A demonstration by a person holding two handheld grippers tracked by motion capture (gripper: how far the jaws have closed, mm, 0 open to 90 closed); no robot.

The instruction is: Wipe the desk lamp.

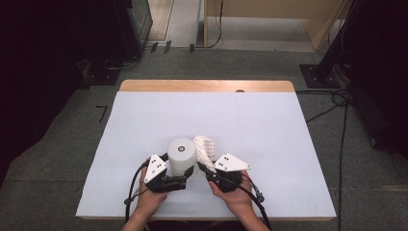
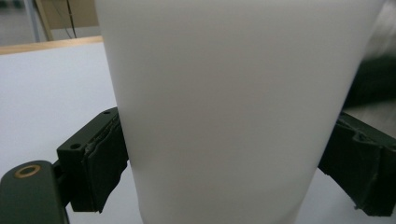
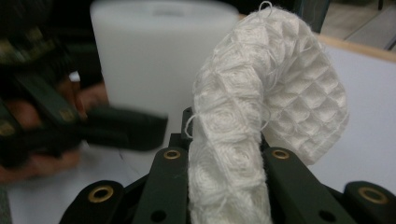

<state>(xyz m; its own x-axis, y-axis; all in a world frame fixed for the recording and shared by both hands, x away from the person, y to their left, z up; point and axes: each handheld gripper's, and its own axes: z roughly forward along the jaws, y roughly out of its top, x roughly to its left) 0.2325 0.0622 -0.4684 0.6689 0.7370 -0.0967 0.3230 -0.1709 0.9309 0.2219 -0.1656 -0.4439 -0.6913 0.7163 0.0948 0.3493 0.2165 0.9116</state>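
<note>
Near the table's (image 1: 144, 115) near edge, the left gripper (image 1: 185, 179) has its jaws clamped on the white cup (image 1: 182, 155). The right gripper (image 1: 208, 169) pinches a white cloth (image 3: 261, 116) just beside the cup; wiping looks not yet begun.

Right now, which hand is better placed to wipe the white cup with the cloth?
The right. Its tongs are shut on the white cloth, which hangs beside the white cup. The left tongs already clamp the cup, so they can only steady it.
</note>
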